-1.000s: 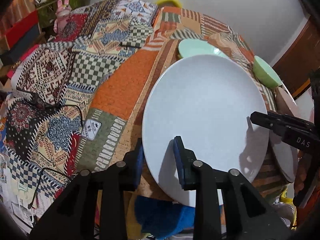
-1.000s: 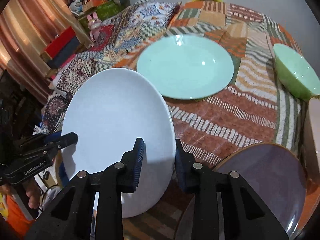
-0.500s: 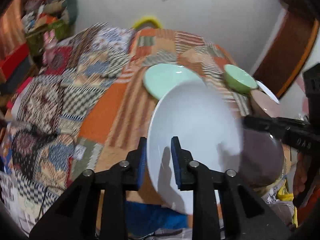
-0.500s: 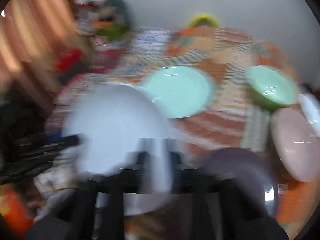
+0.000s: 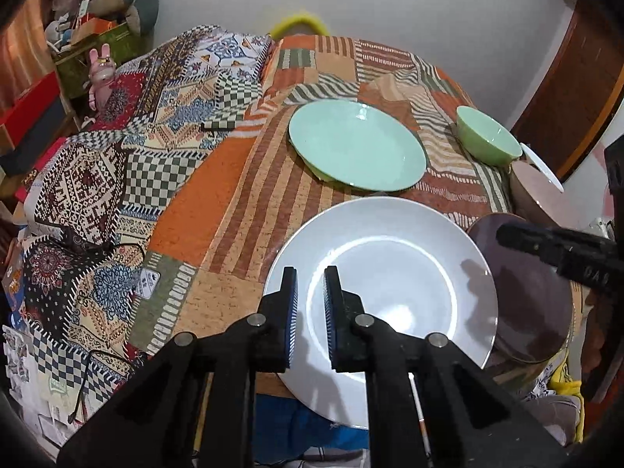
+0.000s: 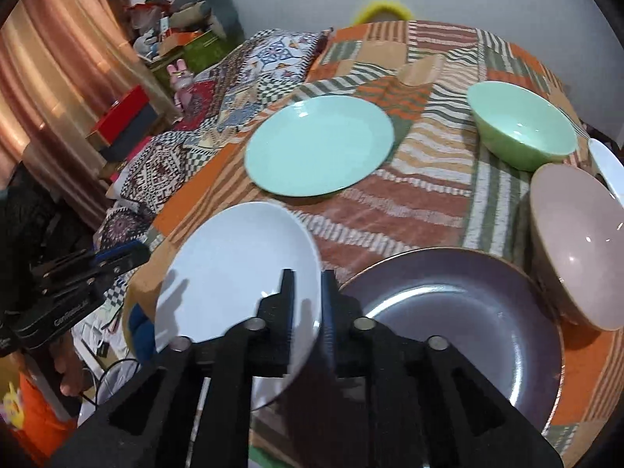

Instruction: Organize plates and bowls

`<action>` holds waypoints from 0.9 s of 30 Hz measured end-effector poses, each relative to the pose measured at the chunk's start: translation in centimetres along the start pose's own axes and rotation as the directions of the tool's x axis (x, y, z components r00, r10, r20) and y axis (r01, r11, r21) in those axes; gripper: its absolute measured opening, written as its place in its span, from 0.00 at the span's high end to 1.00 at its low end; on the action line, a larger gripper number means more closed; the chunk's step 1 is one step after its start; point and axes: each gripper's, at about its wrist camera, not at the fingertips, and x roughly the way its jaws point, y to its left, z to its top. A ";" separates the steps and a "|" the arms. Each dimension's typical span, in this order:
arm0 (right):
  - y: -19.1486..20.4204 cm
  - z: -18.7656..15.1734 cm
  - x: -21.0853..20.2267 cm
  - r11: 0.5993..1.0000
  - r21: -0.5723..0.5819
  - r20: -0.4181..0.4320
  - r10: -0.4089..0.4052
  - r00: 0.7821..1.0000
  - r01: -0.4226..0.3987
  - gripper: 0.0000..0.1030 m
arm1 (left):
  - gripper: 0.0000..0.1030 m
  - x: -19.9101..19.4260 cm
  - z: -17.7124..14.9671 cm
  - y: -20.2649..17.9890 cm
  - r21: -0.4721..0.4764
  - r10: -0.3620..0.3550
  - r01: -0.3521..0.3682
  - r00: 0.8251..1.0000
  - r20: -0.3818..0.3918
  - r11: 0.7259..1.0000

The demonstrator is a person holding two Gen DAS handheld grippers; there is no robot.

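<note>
A white plate [image 5: 394,284] is held level above the table's near edge, and it also shows in the right wrist view [image 6: 238,273]. My left gripper [image 5: 311,304] is shut on its near left rim. My right gripper [image 6: 307,304] is shut on its right rim. A dark purple plate [image 6: 460,323] lies on the table just right of it, partly under its edge. A mint green plate [image 5: 357,144] lies farther back. A green bowl [image 6: 520,128] and a pink bowl [image 6: 573,241] stand at the right.
The table wears a patchwork cloth [image 5: 241,202]. Another white dish [image 6: 608,167] peeks out at the far right edge. A bed with patterned blankets [image 5: 97,179] lies to the left. A wall and a wooden door [image 5: 577,78] stand behind.
The white plate has swung from a steep tilt to nearly level. Both grippers pulled back and up, so more of the table shows.
</note>
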 end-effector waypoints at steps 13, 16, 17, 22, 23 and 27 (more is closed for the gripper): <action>0.2 -0.1 2.6 0.998 -0.054 -0.066 -0.036 0.997 0.033 0.69 | 0.77 2.6 -3.2 3.9 -0.090 0.011 -0.021 0.993 -0.117 0.996; 0.2 -0.4 3.0 0.999 -0.046 -0.081 -0.028 0.996 0.024 0.69 | 0.77 3.2 -3.8 4.5 -0.102 -0.006 -0.008 0.990 -0.138 0.995; 0.3 -0.5 3.0 0.999 -0.046 -0.086 -0.027 0.996 0.023 0.69 | 0.77 3.2 -3.9 4.5 -0.101 -0.008 -0.006 0.990 -0.139 0.995; 0.4 -0.9 3.8 0.999 -0.040 -0.119 -0.021 0.993 0.017 0.69 | 0.77 3.6 -3.8 4.3 -0.098 -0.037 0.023 0.990 -0.139 0.995; 0.5 -0.9 4.0 0.999 -0.039 -0.127 -0.016 0.992 0.011 0.69 | 0.77 3.7 -3.7 4.3 -0.096 -0.041 0.028 0.989 -0.139 0.995; 0.8 -1.0 4.1 0.999 -0.044 -0.129 -0.002 0.992 -0.003 0.73 | 0.76 3.9 -3.8 3.6 -0.076 -0.087 0.076 0.985 -0.151 0.994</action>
